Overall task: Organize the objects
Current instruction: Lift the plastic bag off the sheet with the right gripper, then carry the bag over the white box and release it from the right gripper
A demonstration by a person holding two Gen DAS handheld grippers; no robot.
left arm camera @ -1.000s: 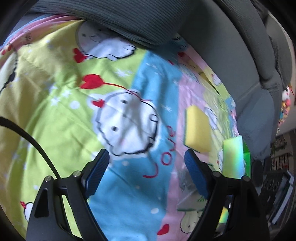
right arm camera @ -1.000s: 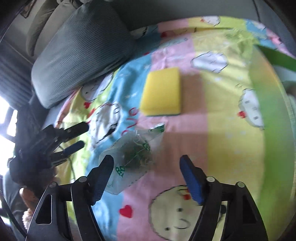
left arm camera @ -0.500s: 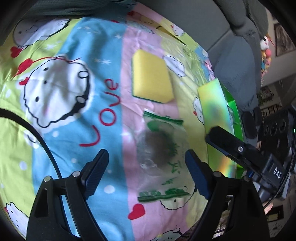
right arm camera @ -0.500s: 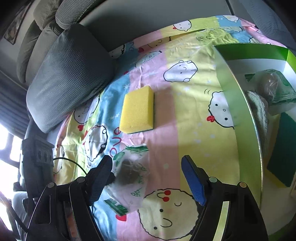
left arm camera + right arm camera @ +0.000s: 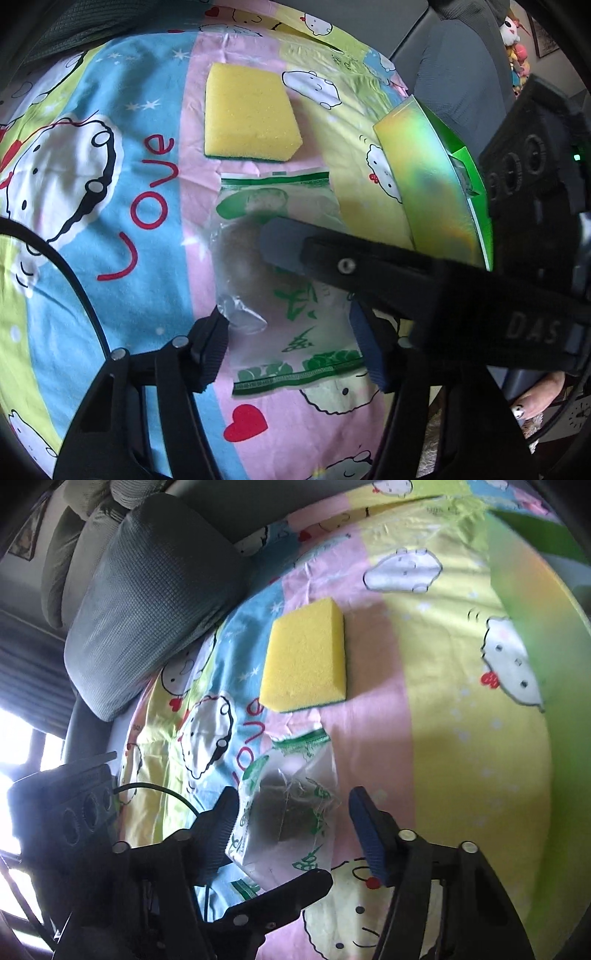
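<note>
Left wrist view: the left gripper (image 5: 291,343) has swung in over the bag (image 5: 275,266) and its jaws have just been closing, yet they sit part open, the bag's near end between them with the left pad touching its crinkled corner and no clear squeeze. Just beyond the bag lies the sponge (image 5: 249,114); off to the right stands the green box (image 5: 432,184). One finger of the right gripper crosses in from the right, over the bag.

Right wrist view: the right gripper (image 5: 291,827) has dropped lower and its jaws have just been closing too; part open, they straddle the bag (image 5: 291,812), the left pad at its edge, the right pad apart. Sponge (image 5: 306,657) farther ahead, cushion (image 5: 155,602) up left.

Both tools converging on one bag: a pickup looks imminent, likely bound for the box.
</note>
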